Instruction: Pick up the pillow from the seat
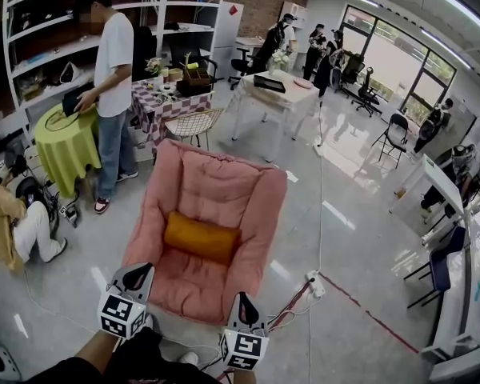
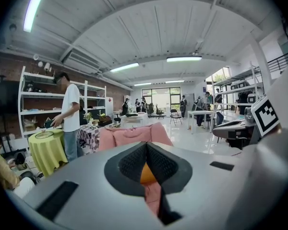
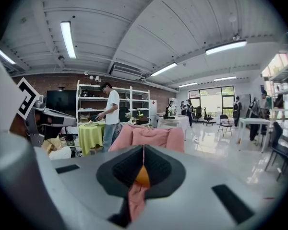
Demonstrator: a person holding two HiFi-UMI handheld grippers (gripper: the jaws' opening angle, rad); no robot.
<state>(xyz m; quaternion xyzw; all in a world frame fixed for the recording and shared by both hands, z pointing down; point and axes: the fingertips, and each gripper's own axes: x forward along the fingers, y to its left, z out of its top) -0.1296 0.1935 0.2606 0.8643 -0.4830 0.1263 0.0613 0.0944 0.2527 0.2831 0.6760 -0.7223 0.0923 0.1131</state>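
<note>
Looking down from the head view, I have the left gripper (image 1: 136, 277) and the right gripper (image 1: 242, 304) side by side just short of the front edge of the pink padded armchair (image 1: 216, 186); both have their jaws pressed together with nothing between them; the orange rectangular fabric pillow (image 1: 202, 237) lies across the back of the seat, touching the backrest, between the two padded arms, with bare pink seat in front of it; grey floor (image 1: 360, 246) is open to the chair's right, apart from a white power strip (image 1: 314, 283) and its cables near the front right corner; a wire-frame chair (image 1: 194, 124) stands close behind the backrest; a person in a white shirt (image 1: 112, 62) stands off to the left by a round worktop draped in green cloth (image 1: 64, 146).
</note>
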